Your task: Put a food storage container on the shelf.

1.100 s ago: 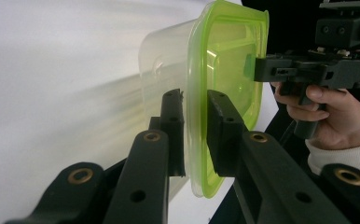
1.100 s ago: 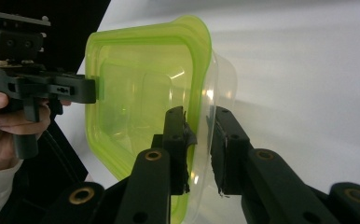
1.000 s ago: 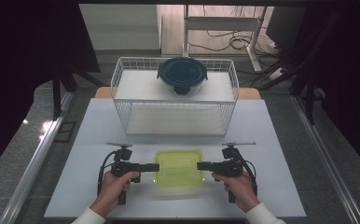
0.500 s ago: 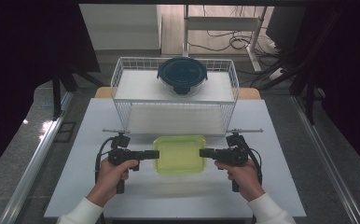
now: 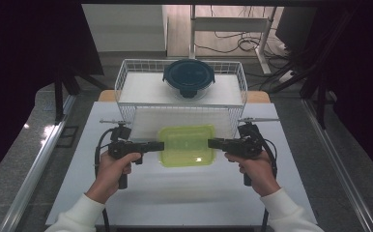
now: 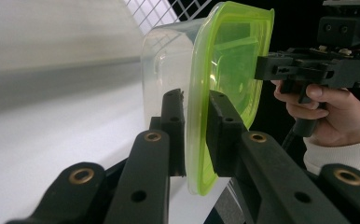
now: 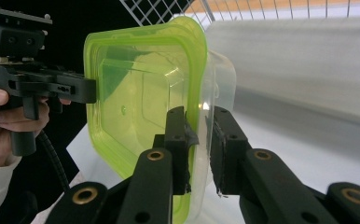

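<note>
White table (image 5: 184,193), green-lidded container (image 5: 187,145) carried nearer wire basket (image 5: 126,77)

Lime-green lid (image 5: 186,144) (clear tub (image 6: 169,60) beneath)

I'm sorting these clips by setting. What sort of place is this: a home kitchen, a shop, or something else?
Probably a lab or recording room, not a kitchen. A bare white table is hemmed by dark curtains, loose cables lie on the floor behind, and the food container and wire basket look like staged props.
</note>
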`<state>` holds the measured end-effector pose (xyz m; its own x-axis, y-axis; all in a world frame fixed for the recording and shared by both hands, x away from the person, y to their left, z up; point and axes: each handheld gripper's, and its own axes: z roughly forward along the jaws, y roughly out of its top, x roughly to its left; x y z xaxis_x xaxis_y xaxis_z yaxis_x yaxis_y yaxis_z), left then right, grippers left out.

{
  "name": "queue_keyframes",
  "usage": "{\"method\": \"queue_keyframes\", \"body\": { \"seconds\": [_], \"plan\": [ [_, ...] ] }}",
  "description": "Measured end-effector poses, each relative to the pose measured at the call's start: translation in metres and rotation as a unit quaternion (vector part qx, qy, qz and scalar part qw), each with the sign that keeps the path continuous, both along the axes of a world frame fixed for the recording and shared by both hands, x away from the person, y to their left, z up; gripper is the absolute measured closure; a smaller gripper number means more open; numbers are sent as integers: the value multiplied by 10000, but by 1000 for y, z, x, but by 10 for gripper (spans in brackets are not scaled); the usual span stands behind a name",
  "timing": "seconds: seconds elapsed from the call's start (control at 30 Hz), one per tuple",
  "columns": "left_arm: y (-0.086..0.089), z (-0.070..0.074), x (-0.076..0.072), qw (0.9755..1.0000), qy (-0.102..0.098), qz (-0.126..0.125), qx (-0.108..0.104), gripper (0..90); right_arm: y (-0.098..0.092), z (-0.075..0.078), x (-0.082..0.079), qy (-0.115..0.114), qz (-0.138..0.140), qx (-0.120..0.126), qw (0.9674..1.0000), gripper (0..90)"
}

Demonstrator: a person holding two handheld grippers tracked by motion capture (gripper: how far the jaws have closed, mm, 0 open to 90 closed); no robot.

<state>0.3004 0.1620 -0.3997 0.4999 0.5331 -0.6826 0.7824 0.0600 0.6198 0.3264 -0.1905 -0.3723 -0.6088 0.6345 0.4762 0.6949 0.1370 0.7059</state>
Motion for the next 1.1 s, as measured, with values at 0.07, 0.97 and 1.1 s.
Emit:
{"method": "queue_keyframes", "body": {
  "seconds": [0.07,0.97,1.1],
  "plan": [
    [0,5,1,10000,-41,7,-5,787,0,6,1,-50,-3,7,10000,771],
    [2,73,23,9984,-570,34,41,787,2,69,18,-590,-8,104,9982,773],
    [2,83,26,9980,-632,58,68,787,2,78,22,-655,-13,111,9978,774]
  ]
}}
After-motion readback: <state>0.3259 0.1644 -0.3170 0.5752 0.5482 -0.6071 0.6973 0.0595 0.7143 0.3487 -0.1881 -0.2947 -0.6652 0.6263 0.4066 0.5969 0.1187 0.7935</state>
